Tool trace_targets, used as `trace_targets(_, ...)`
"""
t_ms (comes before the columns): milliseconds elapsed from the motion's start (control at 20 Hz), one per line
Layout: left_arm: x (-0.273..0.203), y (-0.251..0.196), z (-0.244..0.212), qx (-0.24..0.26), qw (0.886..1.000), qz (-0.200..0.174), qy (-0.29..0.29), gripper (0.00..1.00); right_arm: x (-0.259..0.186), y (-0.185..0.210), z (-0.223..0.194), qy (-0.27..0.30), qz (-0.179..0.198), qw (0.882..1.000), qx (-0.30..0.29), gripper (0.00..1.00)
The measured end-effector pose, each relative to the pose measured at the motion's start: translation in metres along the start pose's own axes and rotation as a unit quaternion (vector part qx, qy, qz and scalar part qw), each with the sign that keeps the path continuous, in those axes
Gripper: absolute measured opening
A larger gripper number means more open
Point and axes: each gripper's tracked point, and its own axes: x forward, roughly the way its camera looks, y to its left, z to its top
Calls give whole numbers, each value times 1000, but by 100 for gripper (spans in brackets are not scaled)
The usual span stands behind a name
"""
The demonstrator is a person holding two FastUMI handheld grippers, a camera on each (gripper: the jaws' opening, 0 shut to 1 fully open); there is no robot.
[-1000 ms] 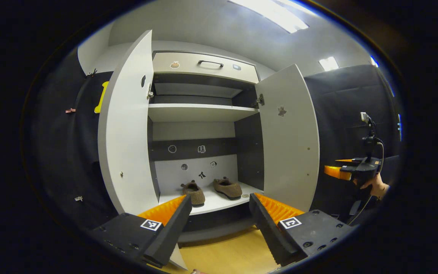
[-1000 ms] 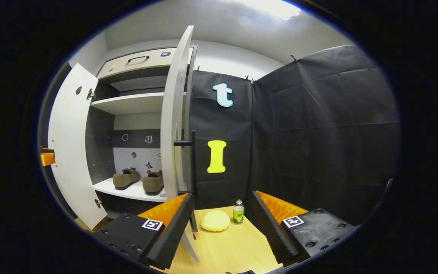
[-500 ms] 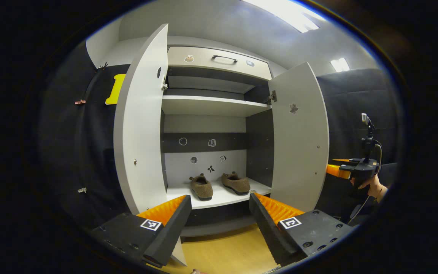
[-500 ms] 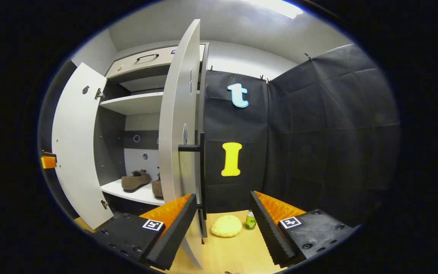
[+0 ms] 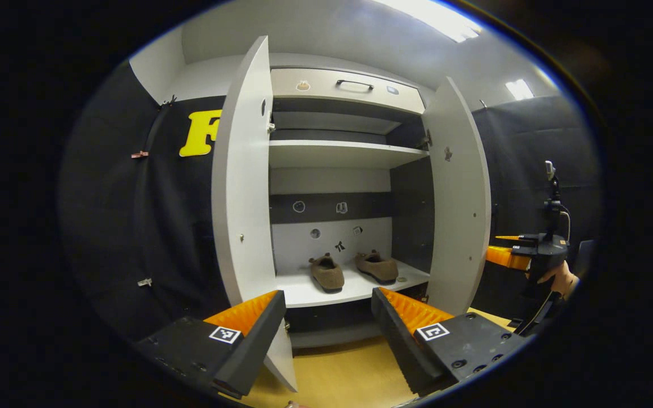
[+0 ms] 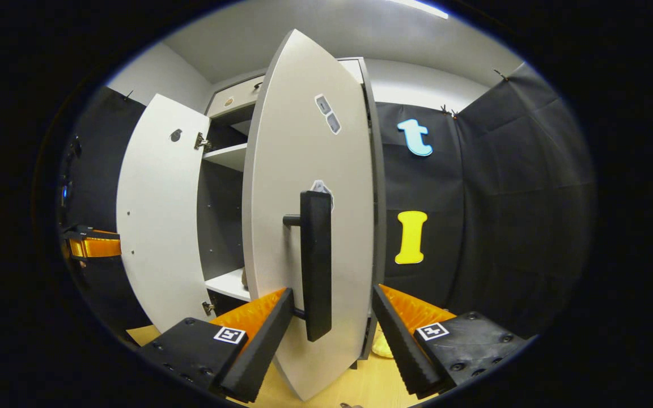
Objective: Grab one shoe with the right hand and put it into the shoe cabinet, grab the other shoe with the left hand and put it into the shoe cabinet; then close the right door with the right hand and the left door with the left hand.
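Both brown fuzzy shoes [image 5: 355,270] are parked on the white cabinet shelf [image 5: 304,292]; pale wooden floor [image 5: 338,377] below; left gripper [image 5: 328,317] and right gripper [image 6: 331,317] are held apart, nothing clamped.

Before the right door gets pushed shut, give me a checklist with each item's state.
1. Both shoes on the bottom shelf, clear of the door's swing: ok.
2. Right tongs open, empty: ok.
3. Right door's black handle lined up between the fingers: ok.
4. Contact with the right door: cannot tell; the handle looks close, touch not visible.
5. Left tongs open, empty, back from the left door: ok.
6. Both doors shut: not ok; both stand open.
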Motion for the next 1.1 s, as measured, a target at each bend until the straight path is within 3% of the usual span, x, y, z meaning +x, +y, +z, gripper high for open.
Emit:
trace_targets(50, -3, 7, 0, 2, 1000, 13, 2, 97, 8, 8, -1, 2, 10, 1000, 2, 88)
trace_targets(100, -8, 15, 0, 5, 1000, 26, 3, 97, 15, 18, -2, 4, 21, 1000, 6, 93)
trace_targets(350, -31, 57, 2, 7, 996, 93, 2, 97, 59, 67, -16, 13, 80, 997, 12, 97)
trace_targets(600, -45, 103, -1, 5, 987, 162, 6, 97, 93, 96, -23, 17, 116, 993, 33, 96)
trace_targets(800, -38, 138, -1, -14, 981, 191, -1, 96, 109, 97, -26, 11, 110, 993, 31, 96)
trace_targets(1100, -12, 152, 9, -15, 982, 187, -20, 98, 115, 102, -30, 1, 92, 994, -64, 96)
